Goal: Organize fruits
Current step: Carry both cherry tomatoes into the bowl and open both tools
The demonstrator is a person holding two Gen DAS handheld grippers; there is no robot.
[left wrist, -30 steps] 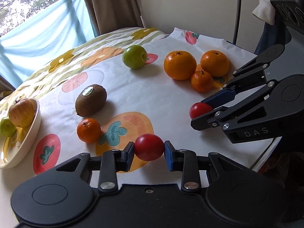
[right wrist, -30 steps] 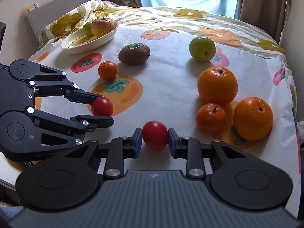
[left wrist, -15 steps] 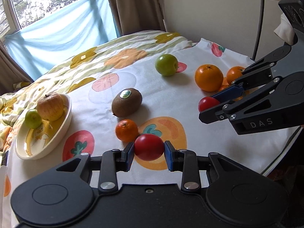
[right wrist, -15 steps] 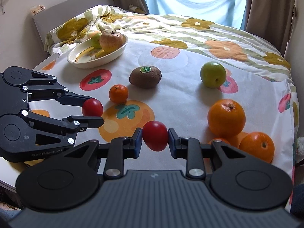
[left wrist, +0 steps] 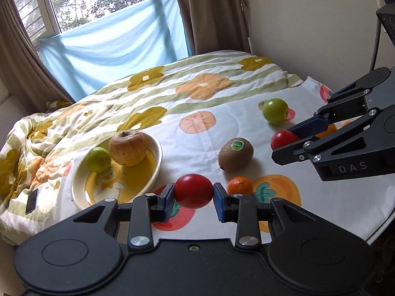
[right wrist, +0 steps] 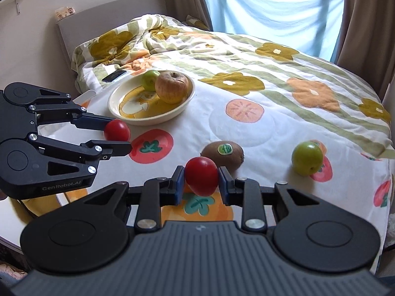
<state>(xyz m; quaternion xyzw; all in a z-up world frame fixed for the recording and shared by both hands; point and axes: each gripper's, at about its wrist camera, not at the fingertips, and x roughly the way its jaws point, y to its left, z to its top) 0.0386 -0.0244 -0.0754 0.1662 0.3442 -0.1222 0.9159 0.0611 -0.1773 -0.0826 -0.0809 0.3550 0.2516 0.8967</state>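
My left gripper [left wrist: 193, 194] is shut on a red tomato [left wrist: 193, 191], held above the cloth just right of the cream bowl [left wrist: 154, 172]. The bowl holds a wrinkled apple [left wrist: 129, 146] and a small green fruit [left wrist: 98, 159]. My right gripper [right wrist: 201, 180] is shut on a second red tomato [right wrist: 201, 178], in front of the kiwi [right wrist: 228, 154]. In the right wrist view the left gripper [right wrist: 118, 135] and its tomato [right wrist: 117, 130] hang near the bowl's [right wrist: 116, 116] front rim. The right gripper [left wrist: 287, 143] shows at the right of the left wrist view.
A kiwi [left wrist: 235, 154], a mandarin [left wrist: 239, 185] and a green apple [left wrist: 274, 111] lie on the fruit-print cloth. The green apple [right wrist: 306, 157] sits right of the kiwi. A phone [right wrist: 114, 75] lies on the quilt behind the bowl. The table edge [left wrist: 377, 229] runs at the right.
Both grippers, each still holding its tomato, have moved left and up toward the bowl. The oranges have dropped out of view and the bowl now sits close ahead.
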